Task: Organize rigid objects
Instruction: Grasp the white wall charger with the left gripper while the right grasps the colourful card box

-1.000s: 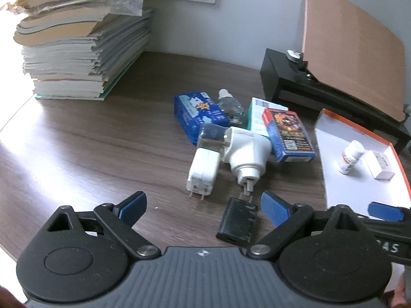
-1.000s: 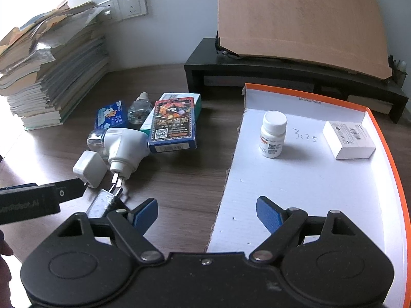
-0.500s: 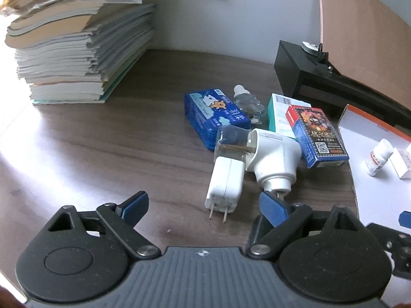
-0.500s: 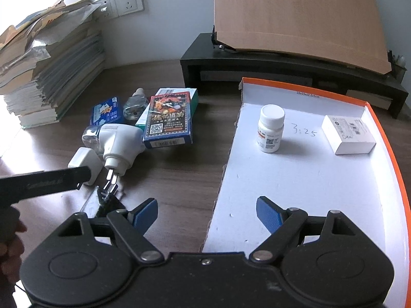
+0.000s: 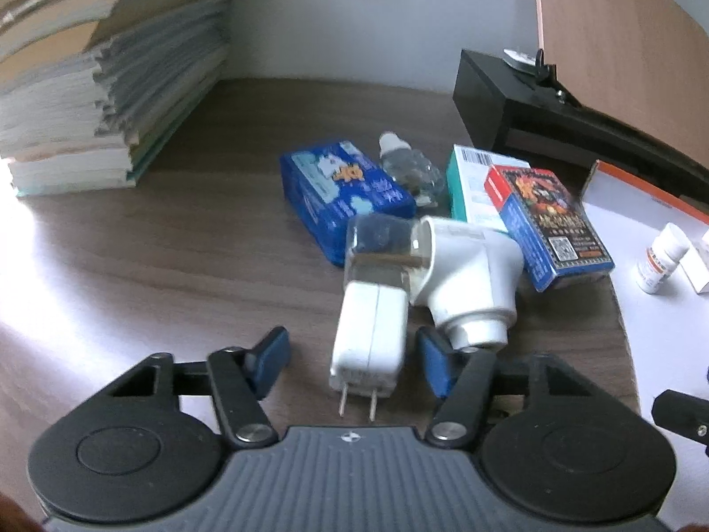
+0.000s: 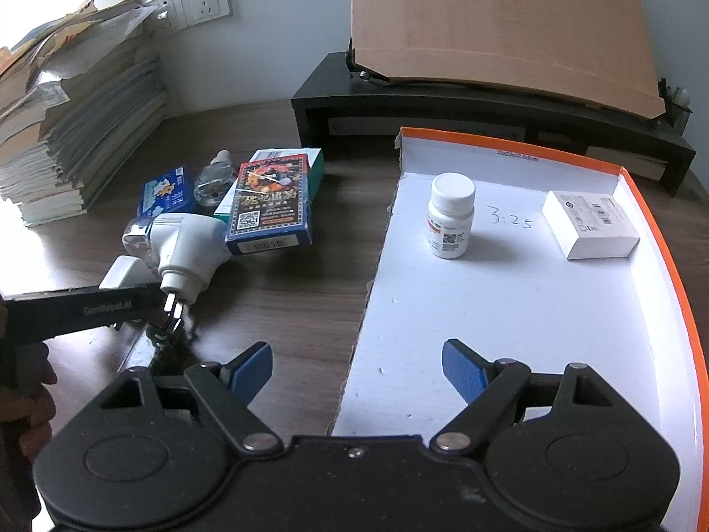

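Observation:
A white charger lies on the wooden table with its prongs toward me. My left gripper straddles it and its jaws are closing; gaps still show between the blue pads and the charger's sides. Beside the charger is a white plug-in device with a clear bottle. My right gripper hangs open and empty over the near edge of the white tray. In that tray stand a pill bottle and a small white box.
Behind the charger lie a blue tissue pack, a small clear bottle, a teal box and a card box. A black adapter sits under the left gripper. Stacked books stand left, a black stand at the back.
My left gripper has moved forward and down over the white charger, and its jaws have narrowed around it. The black adapter has left the left wrist view. The right gripper has stayed put.

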A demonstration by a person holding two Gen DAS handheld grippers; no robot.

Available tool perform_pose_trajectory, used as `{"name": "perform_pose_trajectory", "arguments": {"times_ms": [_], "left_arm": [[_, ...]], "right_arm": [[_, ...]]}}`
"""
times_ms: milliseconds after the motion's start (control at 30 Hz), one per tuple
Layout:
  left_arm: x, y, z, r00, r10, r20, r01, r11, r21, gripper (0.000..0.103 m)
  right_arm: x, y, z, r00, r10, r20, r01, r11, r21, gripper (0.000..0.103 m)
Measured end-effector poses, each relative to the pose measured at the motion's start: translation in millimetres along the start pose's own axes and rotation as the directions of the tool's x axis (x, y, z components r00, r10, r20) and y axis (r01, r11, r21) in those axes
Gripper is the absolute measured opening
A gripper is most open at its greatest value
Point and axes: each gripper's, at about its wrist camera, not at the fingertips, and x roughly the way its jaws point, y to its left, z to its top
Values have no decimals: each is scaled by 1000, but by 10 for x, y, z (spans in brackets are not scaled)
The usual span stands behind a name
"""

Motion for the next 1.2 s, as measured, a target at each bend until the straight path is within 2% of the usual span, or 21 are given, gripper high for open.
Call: {"name": "perform_pose_trajectory", "arguments": {"times_ms": [67, 100, 133, 367, 767, 833, 967, 1033, 1067, 1200], "left_arm": [[6, 7, 14, 1000, -8, 9, 8, 1000, -3, 42], [9, 13, 24, 1000, -19, 12, 19, 1000, -4, 31], [11, 11, 32, 1000, -26, 13, 26, 1000, -1, 29], [-42, 110, 9, 999, -34, 5, 35, 999, -26, 29], [-369, 353, 34, 999, -15, 36, 19, 995, -95, 29], [-408, 382, 31, 999, -11, 39, 15, 994, -107, 29], [-461, 429, 26, 999, -2, 43, 8, 992, -129, 29], [-483, 446, 26, 999, 2, 45, 4, 991, -137, 29], [-491, 448, 24, 999, 6, 45, 0, 990, -139, 29], [-521, 434, 24, 999, 6, 51, 1, 990, -141, 29]], "right_arm": [[20, 11, 16, 1000, 0, 0, 0, 1000, -4, 99], [33, 15, 30, 1000, 1, 0, -1, 1000, -4, 99], [44, 20, 42, 1000, 2, 2, -2, 1000, -3, 99], [138, 100, 210, 999, 20, 29, -19, 999, -40, 99], [584, 394, 784, 994, 90, 60, -85, 993, -81, 99], [707, 445, 880, 996, 75, 43, -72, 995, -73, 99], [1002, 494, 975, 997, 67, -49, -70, 996, -61, 99], [1057, 476, 974, 993, 97, -66, -100, 994, -42, 93], [1080, 480, 975, 992, 100, -83, -104, 994, -44, 73], [981, 485, 922, 992, 114, -58, -117, 992, -53, 71]]}}
